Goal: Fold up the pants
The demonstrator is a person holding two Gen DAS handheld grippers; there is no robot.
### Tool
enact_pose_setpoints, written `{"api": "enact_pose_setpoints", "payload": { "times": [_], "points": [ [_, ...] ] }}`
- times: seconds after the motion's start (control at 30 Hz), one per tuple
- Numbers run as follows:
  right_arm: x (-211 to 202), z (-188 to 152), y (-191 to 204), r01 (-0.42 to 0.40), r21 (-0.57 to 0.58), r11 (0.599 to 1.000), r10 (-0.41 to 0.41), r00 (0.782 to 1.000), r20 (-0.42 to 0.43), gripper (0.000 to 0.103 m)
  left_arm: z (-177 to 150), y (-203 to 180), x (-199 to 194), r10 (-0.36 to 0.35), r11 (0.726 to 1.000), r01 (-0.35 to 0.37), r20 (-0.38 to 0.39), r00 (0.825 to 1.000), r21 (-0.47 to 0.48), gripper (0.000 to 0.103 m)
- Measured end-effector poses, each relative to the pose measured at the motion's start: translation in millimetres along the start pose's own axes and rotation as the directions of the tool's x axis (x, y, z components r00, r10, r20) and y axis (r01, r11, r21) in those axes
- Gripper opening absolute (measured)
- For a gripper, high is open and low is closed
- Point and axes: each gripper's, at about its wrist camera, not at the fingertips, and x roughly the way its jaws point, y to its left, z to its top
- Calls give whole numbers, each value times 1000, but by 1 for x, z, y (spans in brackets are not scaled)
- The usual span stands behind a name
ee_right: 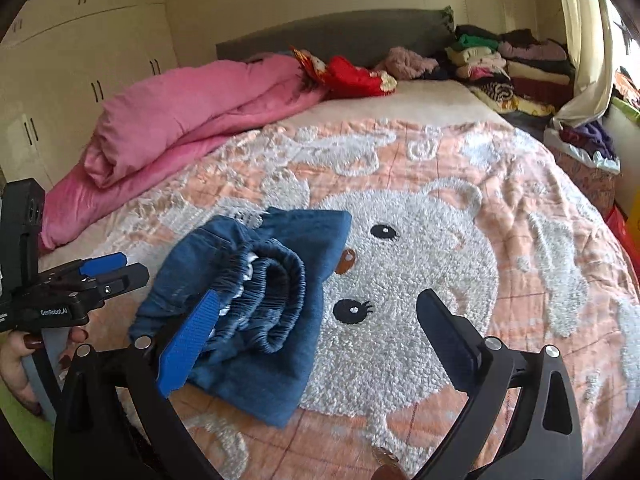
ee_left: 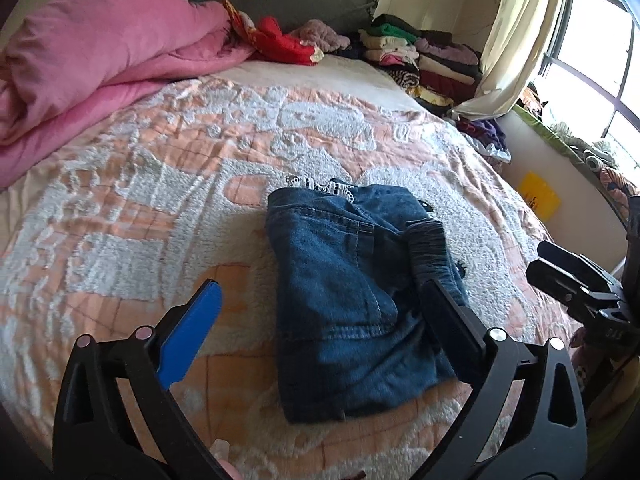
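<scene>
Here the pants (ee_left: 352, 300) lie folded into a compact denim bundle on the bed (ee_left: 140, 208), on its fleecy blanket patterned in peach and white. The left claw (ee_left: 320, 304) hovers above them with jaws spread wide and nothing between the pads — in its own view the bundle sits between the blue pad on one side and the black finger on the other, untouched. The right claw (ee_right: 320, 312) is likewise wide open and empty; from its camera the pants (ee_right: 248, 304) lie under its blue finger and off to the picture's left, their gathered elastic waistband rolled on top. The left claw (ee_right: 108, 268) shows at the left edge of that view, just beside the bundle, gripped by a hand (ee_right: 20, 356) with dark nails.

Beyond the pants, a pink quilt (ee_left: 92, 68) is heaped along the far left of the bed, a red garment (ee_left: 284, 44) lies by the grey headboard (ee_left: 280, 0), and stacks of folded clothes (ee_left: 420, 52) fill the far corner near a pale curtain (ee_left: 516, 40). A woolly white cartoon face with black eyes (ee_right: 400, 272) covers the blanket just beside the denim.
</scene>
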Motion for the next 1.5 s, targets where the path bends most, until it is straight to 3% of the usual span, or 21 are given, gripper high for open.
{"api": "enact_pose_setpoints", "payload": {
  "times": [0.27,0.7,1.03,1.5],
  "points": [
    [-28,-3,8,8,-13,1000,-7,999,46,98,-8,-2,-29,9,1000,-9,33,999,-3,93],
    [-63,-19,19,9,-31,999,-8,999,51,98,-30,-10,-59,27,1000,-27,37,999,11,93],
    [-54,-58,18,47,-13,999,-48,997,-60,98,-64,-10,-51,21,1000,-21,-50,999,4,93],
    [-38,-74,26,49,-21,999,-51,995,-83,98,-77,-18,-35,37,999,-35,-96,995,21,93]
  ]
}}
